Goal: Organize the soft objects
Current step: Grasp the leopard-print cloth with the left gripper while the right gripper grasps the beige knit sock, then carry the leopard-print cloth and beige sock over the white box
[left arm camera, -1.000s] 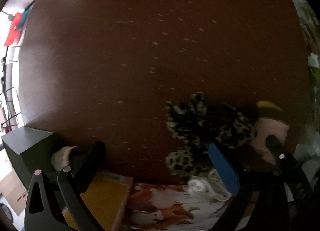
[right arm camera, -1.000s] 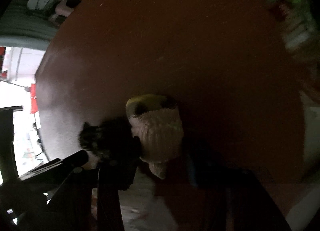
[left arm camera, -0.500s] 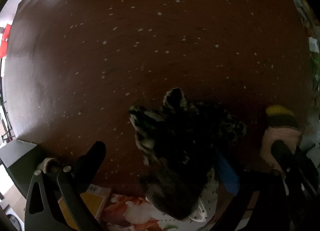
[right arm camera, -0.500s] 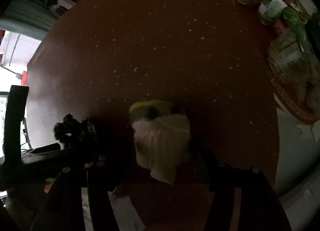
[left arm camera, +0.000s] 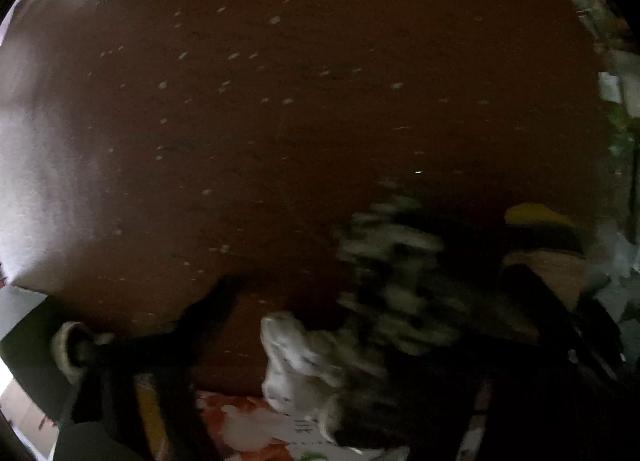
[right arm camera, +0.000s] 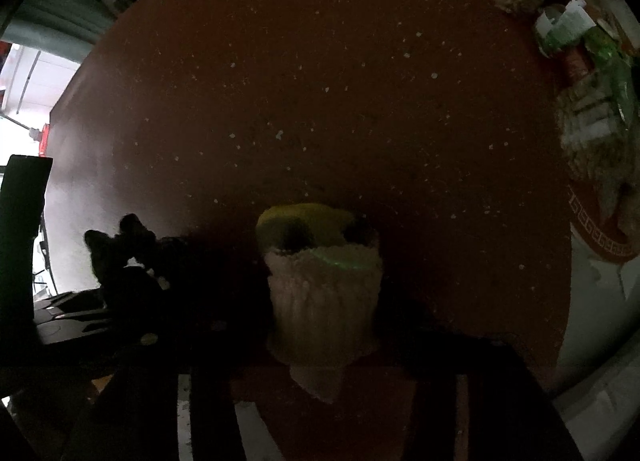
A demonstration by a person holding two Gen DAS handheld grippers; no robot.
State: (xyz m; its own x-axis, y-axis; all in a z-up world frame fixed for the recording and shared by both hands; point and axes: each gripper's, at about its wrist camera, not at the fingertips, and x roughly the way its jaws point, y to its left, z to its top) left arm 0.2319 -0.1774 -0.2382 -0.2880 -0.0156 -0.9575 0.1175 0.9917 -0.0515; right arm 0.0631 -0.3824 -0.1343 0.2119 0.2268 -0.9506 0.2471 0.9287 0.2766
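- The left gripper (left arm camera: 348, 325) points steeply down at a dark reddish-brown table (left arm camera: 280, 101) flecked with pale specks.
- Its jaws have just been closing, and a leopard-print fuzzy glove (left arm camera: 400, 261) lies between them, blurred, toward 4 o'clock in the left wrist view. Whether the pads press on it I cannot tell: the right finger is lost in shadow.
- A white patterned cloth (left arm camera: 296, 357) bunches at 6 o'clock, just below the fuzzy glove and touching it.
- At the bottom edge, under the cloth, lies a floral printed sheet (left arm camera: 248, 425) in orange and white.
- At 8 o'clock a black box (left arm camera: 32, 333) sits off the table corner, with a pale round thing (left arm camera: 62, 345) against it, too dim to name.
- The right gripper (right arm camera: 324, 341) also points steeply down; its jaws have just been closing, and a cream knit glove with a yellow cuff (right arm camera: 320, 293) sits between the dark fingers at 6 o'clock in the right wrist view. The fingers flank it closely, but contact is too dark to judge.
- The same knit glove shows at 3 o'clock in the left wrist view, near the fuzzy glove.
- At 2 o'clock in the right wrist view, a red patterned tray (right arm camera: 600, 245) holds packaged goods (right arm camera: 592, 117).
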